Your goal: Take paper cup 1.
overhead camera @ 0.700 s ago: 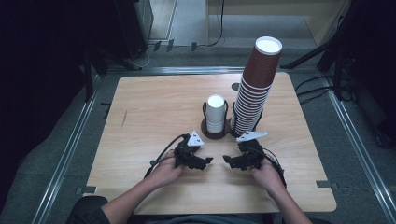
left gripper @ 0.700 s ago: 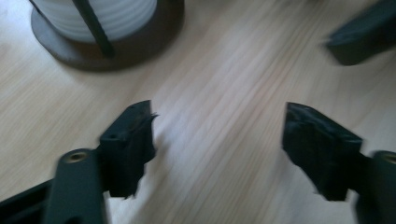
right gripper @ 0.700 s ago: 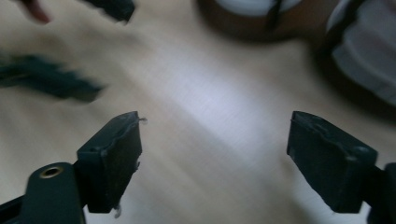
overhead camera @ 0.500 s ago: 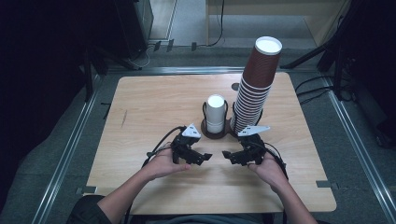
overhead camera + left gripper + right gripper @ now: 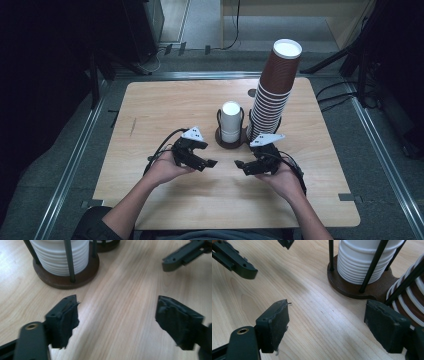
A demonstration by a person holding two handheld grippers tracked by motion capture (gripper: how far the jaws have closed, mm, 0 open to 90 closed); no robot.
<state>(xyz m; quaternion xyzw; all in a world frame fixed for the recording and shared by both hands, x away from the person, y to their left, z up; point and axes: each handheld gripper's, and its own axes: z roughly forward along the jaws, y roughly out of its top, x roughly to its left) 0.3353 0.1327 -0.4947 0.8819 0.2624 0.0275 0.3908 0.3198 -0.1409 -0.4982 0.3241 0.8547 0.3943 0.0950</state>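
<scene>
A dark wooden holder (image 5: 231, 142) with thin black rods stands mid-table and holds a short stack of white cups (image 5: 231, 121). Beside it on the right rises a tall, leaning stack of brown paper cups (image 5: 274, 90). My left gripper (image 5: 207, 154) hovers just in front of the holder, to its left. It is open and empty (image 5: 120, 315), with the white stack (image 5: 60, 257) ahead on its left. My right gripper (image 5: 242, 159) faces it from the right, also open and empty (image 5: 328, 320). The white cups (image 5: 364, 260) and the brown cups (image 5: 412, 302) lie close ahead of it.
The wooden table (image 5: 165, 107) has bare surface to the left of and behind the holder. Its front edge is near the person's forearms. Metal rails and dark floor surround the table. Each gripper view shows one jaw of the other gripper (image 5: 185, 255) (image 5: 234, 261).
Both grippers have moved slightly away from the person, toward the holder. The left one has also drifted left, so the gap between them is wider.
</scene>
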